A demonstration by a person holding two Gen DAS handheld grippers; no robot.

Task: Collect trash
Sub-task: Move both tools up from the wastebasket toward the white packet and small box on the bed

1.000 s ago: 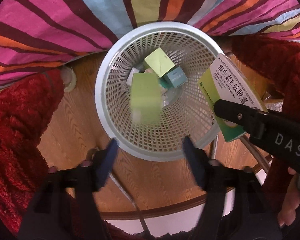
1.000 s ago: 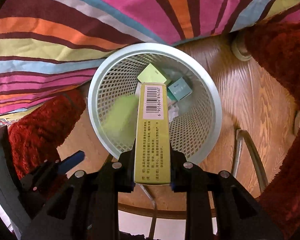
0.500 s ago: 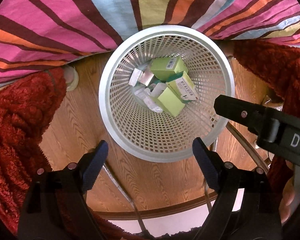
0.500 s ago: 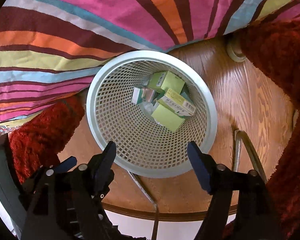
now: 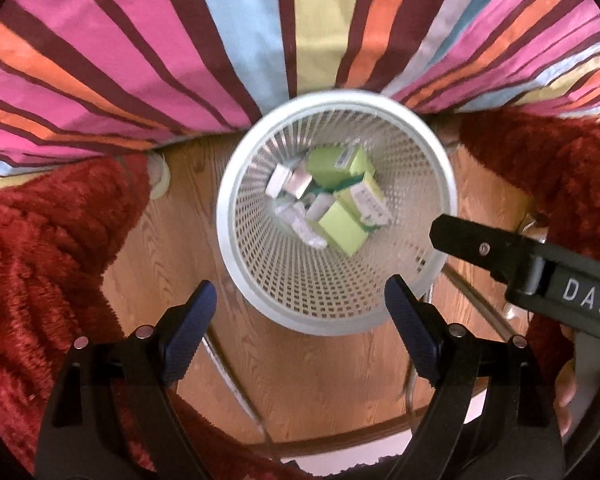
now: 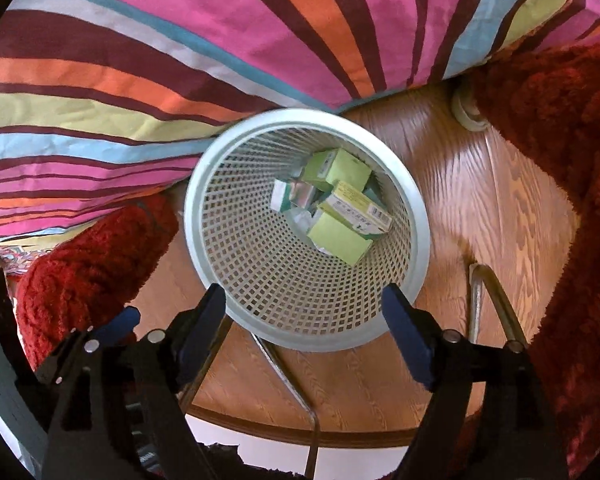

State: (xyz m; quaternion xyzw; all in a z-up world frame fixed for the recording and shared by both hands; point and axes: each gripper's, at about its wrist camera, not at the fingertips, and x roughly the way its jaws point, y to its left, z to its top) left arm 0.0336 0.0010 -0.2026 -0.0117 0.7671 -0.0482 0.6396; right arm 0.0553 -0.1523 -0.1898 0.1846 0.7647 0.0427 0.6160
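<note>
A: Where do your 2 grippers stand?

B: You have both pointing steeply down over the white mesh basket (image 5: 336,312). Your left gripper (image 5: 300,312) is spread wide with nothing between its blue pads (image 5: 188,332); its jaws have just been opening. Your right gripper (image 6: 304,312) is also released and empty, its jaws having just been opening too, and the basket's near rim shows in the gap.

A: And the trash?

B: It lies at the bottom of the basket, well below your fingertips and apart from them. You can see several small cartons (image 6: 332,208) heaped there: a plain lime-green box (image 5: 342,232) nearest you, a box with printed text and a barcode (image 6: 358,210) leaning across it, another green box (image 5: 338,162) behind, and some white-and-grey packets (image 5: 288,180) to the left.

A: What surrounds the basket?

B: It sits on a wooden floor (image 6: 480,200), its far rim touching a striped cloth (image 5: 180,60), with red fuzzy fabric (image 5: 40,240) on both sides. In the left view your right gripper's black finger (image 5: 476,244) reaches in over the basket's right rim.
</note>
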